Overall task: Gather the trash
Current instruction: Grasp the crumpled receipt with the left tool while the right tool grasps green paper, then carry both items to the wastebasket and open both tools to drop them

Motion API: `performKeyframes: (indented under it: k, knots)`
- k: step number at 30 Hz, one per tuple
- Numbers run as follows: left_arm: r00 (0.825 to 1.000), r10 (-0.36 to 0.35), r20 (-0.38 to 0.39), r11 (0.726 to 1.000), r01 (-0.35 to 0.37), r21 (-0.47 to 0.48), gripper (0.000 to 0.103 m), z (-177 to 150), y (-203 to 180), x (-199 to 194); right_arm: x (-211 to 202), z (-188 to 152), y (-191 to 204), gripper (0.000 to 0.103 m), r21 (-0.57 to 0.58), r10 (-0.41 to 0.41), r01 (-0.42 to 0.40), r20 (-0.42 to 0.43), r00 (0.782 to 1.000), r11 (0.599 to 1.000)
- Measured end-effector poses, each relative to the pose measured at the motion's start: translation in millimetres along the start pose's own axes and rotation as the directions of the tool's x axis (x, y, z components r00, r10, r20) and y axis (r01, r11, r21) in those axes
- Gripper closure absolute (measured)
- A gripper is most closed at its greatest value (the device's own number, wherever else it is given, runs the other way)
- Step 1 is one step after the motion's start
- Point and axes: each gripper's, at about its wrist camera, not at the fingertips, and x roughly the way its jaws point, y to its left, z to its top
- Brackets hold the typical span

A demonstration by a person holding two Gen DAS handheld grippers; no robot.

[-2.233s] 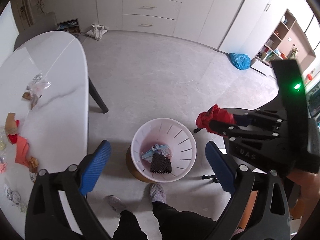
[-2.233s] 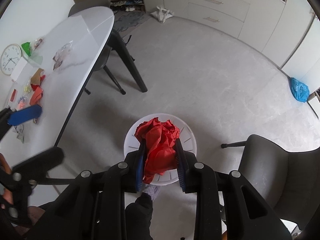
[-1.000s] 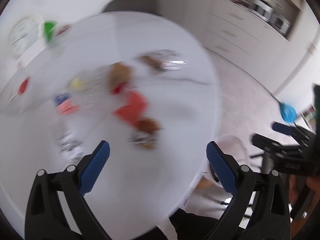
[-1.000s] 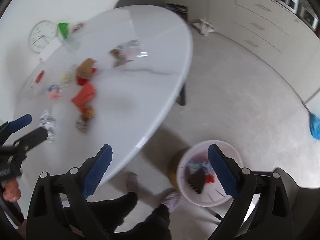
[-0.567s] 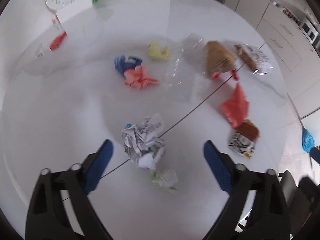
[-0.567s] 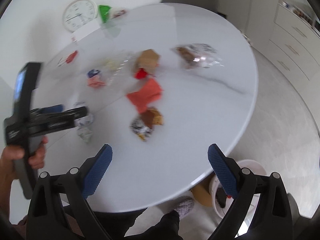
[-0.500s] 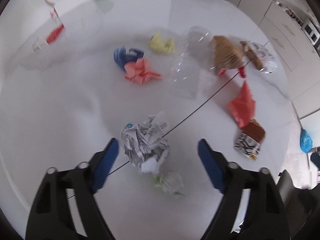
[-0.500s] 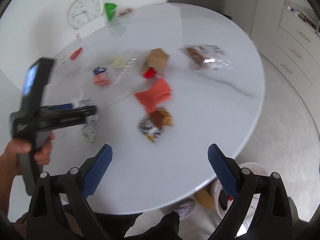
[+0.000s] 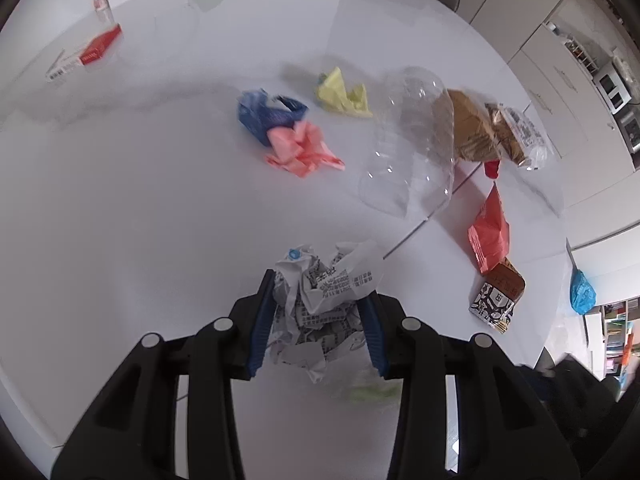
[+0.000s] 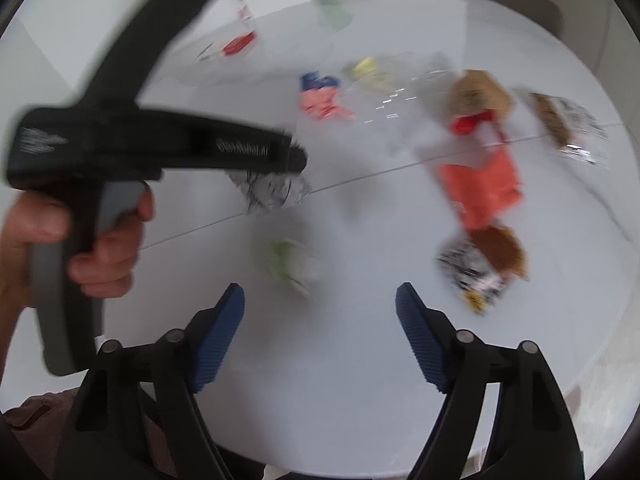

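My left gripper (image 9: 316, 320) had just closed on the crumpled printed paper (image 9: 320, 300); my right gripper (image 10: 320, 332), closing, gaped empty below the small greenish scrap (image 10: 290, 262) at twelve o'clock.

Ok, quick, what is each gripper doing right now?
Left gripper: just closing, now shut on the crumpled paper.
Right gripper: open, closing, nothing between its fingers.
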Motion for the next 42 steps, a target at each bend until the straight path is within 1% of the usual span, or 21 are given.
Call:
performKeyframes:
  k: [1,4,6,8,10,12,15,17,20,22,24,28,32,37,39,42]
  knots:
    - [1.0,-0.003,0.009,1.0,0.003,-0.008,0.064,0,3,-5,7,3,4,0.036,-0.009,0.0,0.0,-0.01,1.0,1.0]
    - [1.0,0.001,0.026,1.0,0.0,-0.023,0.064,1,13,-18,26,11,13,0.04,-0.022,0.003,-0.004,-0.037,0.999,1.0]
    - [0.999,0.008,0.037,1.0,-0.008,-0.023,0.064,0,16,-25,38,15,17,0.047,-0.025,-0.015,0.013,-0.059,0.998,1.0]
    - [0.998,0.024,0.055,1.0,-0.024,-0.015,0.064,-2,20,-35,45,17,18,0.051,-0.014,-0.032,0.031,-0.075,0.997,0.999]
    - [0.998,0.037,0.06,0.999,-0.036,-0.009,0.064,-2,22,-40,49,17,17,0.063,0.0,-0.048,0.048,-0.08,0.996,0.999]
    - [0.997,0.036,0.062,0.999,-0.036,-0.009,0.063,-4,20,-42,48,19,16,0.071,0.002,-0.064,0.064,-0.073,0.995,0.998]
    - [0.997,0.036,0.063,0.999,-0.036,-0.001,0.064,-8,21,-47,46,20,11,0.072,0.023,-0.045,0.047,-0.073,0.996,0.999]
    - [0.997,0.038,0.069,0.999,-0.039,0.018,0.064,-10,15,-51,34,18,5,0.072,0.044,-0.023,0.026,-0.059,0.998,0.999]
    - [0.997,0.03,0.077,0.998,-0.035,0.058,0.064,-12,0,-59,7,12,-6,0.072,0.083,-0.011,0.012,-0.023,1.0,0.996]
    - [0.997,0.027,0.069,0.995,-0.033,0.093,0.063,-13,-17,-62,-9,10,-20,0.072,0.121,-0.01,0.01,-0.001,1.0,0.993]
    - [0.998,0.014,0.063,0.991,-0.022,0.13,0.063,-14,-36,-65,-32,-2,-35,0.072,0.164,-0.028,0.023,0.027,0.999,0.986]
    - [0.998,-0.026,0.063,0.98,0.013,0.2,0.063,-19,-77,-70,-71,-29,-73,0.072,0.251,-0.094,0.077,0.054,0.994,0.965]
    - [0.996,-0.068,0.06,0.958,0.048,0.281,0.063,-27,-123,-73,-107,-66,-114,0.072,0.351,-0.174,0.139,0.071,0.982,0.926]
    - [0.992,-0.119,0.045,0.917,0.093,0.388,0.062,-41,-183,-77,-142,-111,-162,0.071,0.453,-0.259,0.201,0.07,0.963,0.869]
    - [0.989,-0.142,0.037,0.889,0.111,0.444,0.062,-51,-213,-77,-155,-129,-181,0.071,0.494,-0.291,0.221,0.067,0.954,0.841]
    - [0.984,-0.175,0.009,0.852,0.147,0.502,0.063,-63,-251,-74,-174,-154,-208,0.071,0.549,-0.338,0.25,0.063,0.939,0.798]
